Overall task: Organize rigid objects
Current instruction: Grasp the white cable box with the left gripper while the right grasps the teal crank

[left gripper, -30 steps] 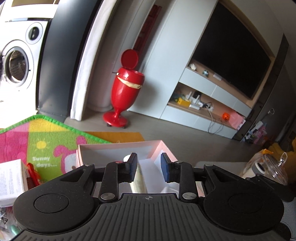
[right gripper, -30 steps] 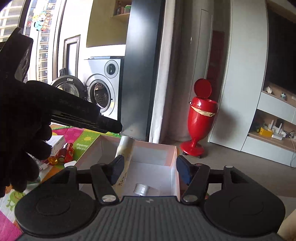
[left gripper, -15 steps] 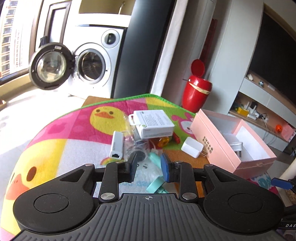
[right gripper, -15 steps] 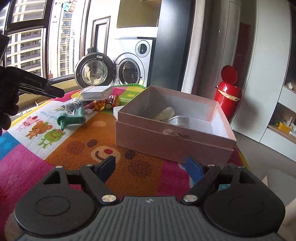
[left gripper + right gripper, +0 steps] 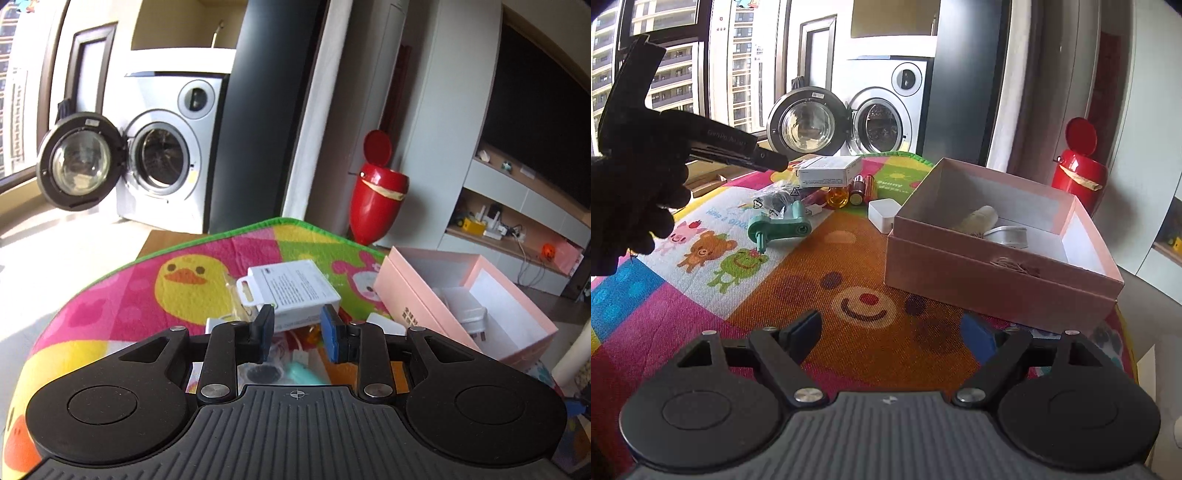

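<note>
A pink open box (image 5: 1001,269) stands on the colourful mat (image 5: 849,266) and holds a cream tube (image 5: 979,218) and a white plug (image 5: 1010,234); it also shows in the left wrist view (image 5: 413,295) at right. A pile lies left of it: a white carton (image 5: 829,171), batteries (image 5: 860,188), an amber piece (image 5: 837,196), a teal plastic part (image 5: 779,225), a small white case (image 5: 882,214). My left gripper (image 5: 297,332) is open and empty, low over the pile, just short of the white carton (image 5: 291,291). My right gripper (image 5: 892,332) is wide open and empty above the mat.
A gloved hand holding the left gripper (image 5: 646,166) shows at left in the right wrist view. A washing machine with open door (image 5: 849,125), a red bin (image 5: 1078,173) and a TV cabinet (image 5: 517,206) stand behind the mat. A clear bag (image 5: 774,197) lies in the pile.
My left gripper swung from over the pink box to the pile and came down closer to the white carton. My right gripper pulled back from the box and its jaws opened wider.
</note>
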Tool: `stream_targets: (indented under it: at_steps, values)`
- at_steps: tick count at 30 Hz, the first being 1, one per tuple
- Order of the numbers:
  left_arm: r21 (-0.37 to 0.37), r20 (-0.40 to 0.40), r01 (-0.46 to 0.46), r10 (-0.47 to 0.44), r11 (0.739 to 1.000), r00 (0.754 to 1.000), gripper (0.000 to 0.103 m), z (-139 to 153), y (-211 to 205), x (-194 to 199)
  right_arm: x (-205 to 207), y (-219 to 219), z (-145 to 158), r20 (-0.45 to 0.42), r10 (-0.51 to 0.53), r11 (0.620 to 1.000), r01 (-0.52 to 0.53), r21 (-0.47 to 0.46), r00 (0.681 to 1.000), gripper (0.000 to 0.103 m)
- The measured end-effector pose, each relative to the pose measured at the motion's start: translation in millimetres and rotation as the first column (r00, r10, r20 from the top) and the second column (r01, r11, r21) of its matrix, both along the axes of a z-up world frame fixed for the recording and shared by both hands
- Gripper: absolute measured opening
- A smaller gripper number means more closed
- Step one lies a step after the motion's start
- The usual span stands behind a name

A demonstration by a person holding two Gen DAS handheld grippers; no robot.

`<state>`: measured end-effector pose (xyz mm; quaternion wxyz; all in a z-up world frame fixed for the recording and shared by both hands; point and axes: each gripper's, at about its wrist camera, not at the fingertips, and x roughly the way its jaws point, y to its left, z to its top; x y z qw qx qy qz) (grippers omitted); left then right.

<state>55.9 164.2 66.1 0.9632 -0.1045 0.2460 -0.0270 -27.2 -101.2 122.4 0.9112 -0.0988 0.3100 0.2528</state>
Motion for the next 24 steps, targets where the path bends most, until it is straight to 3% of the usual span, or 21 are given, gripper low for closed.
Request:
stream_targets:
  at_steps: [3,5,8,10,14,19,21,24]
  values:
    - [-0.111,0.021,-0.018,0.021,0.994,1.0,0.031,14,23,46,0,8,0,0.0,0.014,1.0,-0.014,-0.006,1.0,0.083]
    - [-0.176,-0.028,0.007,-0.013,0.984,1.0,0.031,11,36,87,-1,15,0,-0.004,0.03,1.0,-0.03,-0.003,1.0,0.083]
    - [-0.176,-0.145,-0.014,-0.012,0.984,0.989,0.031,-10,41,128,-4,23,0,0.0,0.053,0.999,-0.053,-0.008,0.999,0.083]
    - [-0.173,-0.183,0.006,-0.039,0.985,0.982,0.03,-21,41,136,-6,27,1,0.011,0.074,0.997,-0.073,-0.012,0.997,0.083]
    - [-0.193,-0.159,0.109,-0.14,0.975,0.977,0.03,-29,39,112,0,39,6,0.004,0.144,0.99,-0.144,0.002,0.99,0.083]
    - [-0.136,-0.153,0.256,-0.276,0.957,0.949,0.032,-32,24,68,32,77,11,-0.052,0.267,0.963,-0.264,0.059,0.962,0.083]
    - [-0.121,-0.159,0.262,-0.28,0.957,0.947,0.032,-32,22,53,48,99,8,-0.069,0.291,0.956,-0.287,0.058,0.954,0.083]
    - [-0.163,-0.119,0.214,-0.235,0.963,0.965,0.031,-27,32,35,77,132,-1,-0.135,0.284,0.959,-0.279,0.054,0.949,0.083]
